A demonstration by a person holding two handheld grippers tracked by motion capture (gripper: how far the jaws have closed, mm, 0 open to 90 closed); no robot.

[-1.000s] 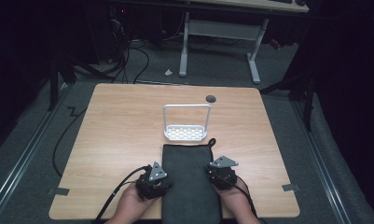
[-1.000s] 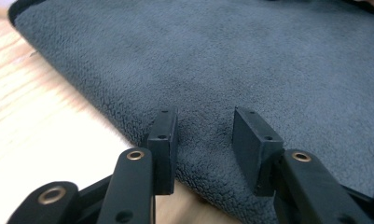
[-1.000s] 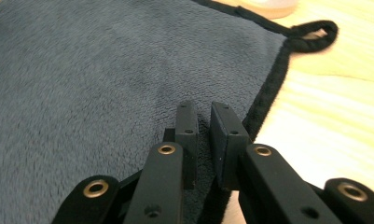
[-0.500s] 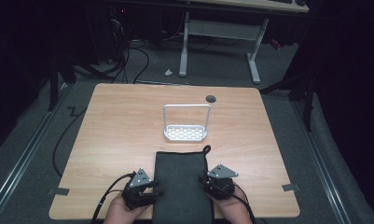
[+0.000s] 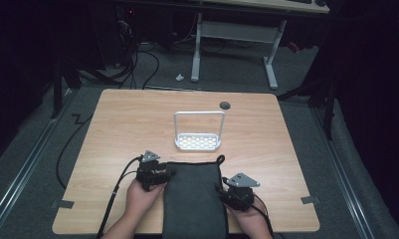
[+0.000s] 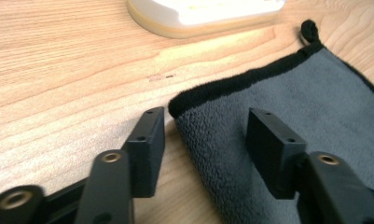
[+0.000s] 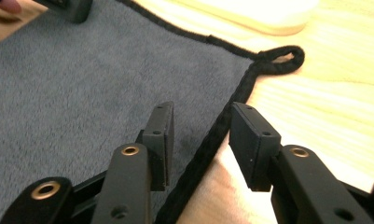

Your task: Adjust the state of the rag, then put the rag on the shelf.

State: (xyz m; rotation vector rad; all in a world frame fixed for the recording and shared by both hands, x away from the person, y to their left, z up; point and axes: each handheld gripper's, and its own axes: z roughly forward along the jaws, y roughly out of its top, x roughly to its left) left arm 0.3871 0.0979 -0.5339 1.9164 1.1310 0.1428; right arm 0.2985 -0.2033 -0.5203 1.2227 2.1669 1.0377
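Observation:
A dark grey towel (image 5: pixel 194 199) lies flat at the table's near middle and hangs over the front edge. My left gripper (image 5: pixel 168 173) is at its far left corner. In the left gripper view the left gripper (image 6: pixel 207 119) is open, its jaws having just been opening, and the towel (image 6: pixel 306 112) corner lies loose between them. My right gripper (image 5: pixel 222 190) is at the towel's right edge. The right gripper (image 7: pixel 203 112) has also just been opening, and its jaws straddle the black hem of the towel (image 7: pixel 91 79) without pressing it. A hanging loop (image 7: pixel 280 56) sticks out at the far right corner.
A white stand (image 5: pixel 198 143) with a perforated base and a tall wire frame sits just beyond the towel. A round cable hole (image 5: pixel 225 105) is near the table's far edge. Cables trail from both grippers toward the front. A second desk stands behind, on the dark floor.
The towel has slid a little toward the front edge. My left gripper pulled back, then moved forward to the far left corner. The right gripper has hardly moved.

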